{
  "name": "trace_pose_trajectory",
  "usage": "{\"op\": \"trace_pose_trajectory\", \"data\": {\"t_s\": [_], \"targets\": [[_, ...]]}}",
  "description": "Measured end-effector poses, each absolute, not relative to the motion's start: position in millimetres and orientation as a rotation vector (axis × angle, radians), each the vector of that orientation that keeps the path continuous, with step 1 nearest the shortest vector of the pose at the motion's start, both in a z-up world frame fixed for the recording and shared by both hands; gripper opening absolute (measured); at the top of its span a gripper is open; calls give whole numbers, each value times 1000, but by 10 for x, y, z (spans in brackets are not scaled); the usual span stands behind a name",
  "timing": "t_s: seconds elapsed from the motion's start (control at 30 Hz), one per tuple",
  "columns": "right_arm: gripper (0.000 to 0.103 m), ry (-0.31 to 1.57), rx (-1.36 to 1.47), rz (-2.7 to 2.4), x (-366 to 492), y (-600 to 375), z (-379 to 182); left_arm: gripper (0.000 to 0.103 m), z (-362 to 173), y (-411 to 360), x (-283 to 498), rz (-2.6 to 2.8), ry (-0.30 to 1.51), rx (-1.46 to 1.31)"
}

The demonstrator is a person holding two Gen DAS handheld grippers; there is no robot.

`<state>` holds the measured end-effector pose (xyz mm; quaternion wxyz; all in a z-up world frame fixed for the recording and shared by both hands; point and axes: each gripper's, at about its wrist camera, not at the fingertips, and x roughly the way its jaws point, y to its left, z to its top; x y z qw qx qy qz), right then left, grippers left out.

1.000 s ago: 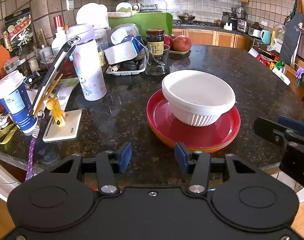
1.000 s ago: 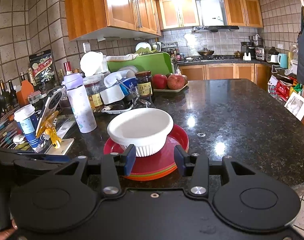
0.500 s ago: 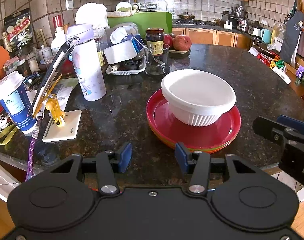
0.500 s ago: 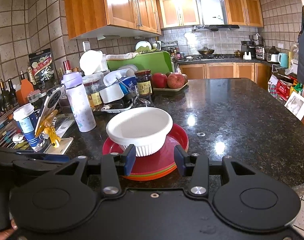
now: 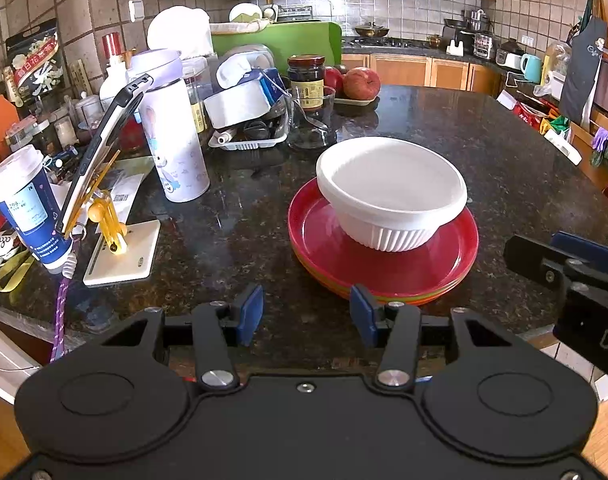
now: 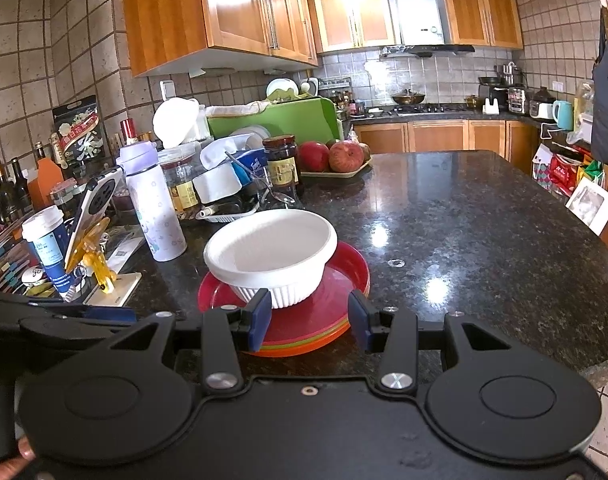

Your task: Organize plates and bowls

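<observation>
A white ribbed bowl (image 5: 392, 190) (image 6: 272, 256) sits on a stack of plates (image 5: 384, 268) (image 6: 332, 280), red on top with green and orange rims below, near the front edge of the dark granite counter (image 5: 240, 232). My left gripper (image 5: 307, 312) hovers open at the counter's edge, short of the plates, nothing between its blue pads. My right gripper (image 6: 309, 318) is also open and empty, just in front of the plate stack; its black fingers (image 5: 564, 264) show at the right edge of the left wrist view.
Left of the plates stand a white bottle (image 5: 172, 140), a phone on a yellow stand (image 5: 104, 208) and a blue paper cup (image 5: 24, 204). Behind are a tray of clutter (image 5: 248, 120), a jar (image 5: 306, 80) and apples (image 5: 360, 82). The counter (image 6: 484, 232) stretches bare to the right.
</observation>
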<state>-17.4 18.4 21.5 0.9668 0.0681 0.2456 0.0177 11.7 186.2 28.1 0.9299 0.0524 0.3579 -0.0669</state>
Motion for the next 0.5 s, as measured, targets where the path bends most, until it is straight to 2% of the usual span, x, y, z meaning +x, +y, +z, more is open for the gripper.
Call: {"op": "trace_pose_trajectory", "data": {"t_s": [0.5], "targets": [[45, 520, 143, 22, -146, 169, 176, 56, 267, 1840, 134, -135, 749, 112]]}}
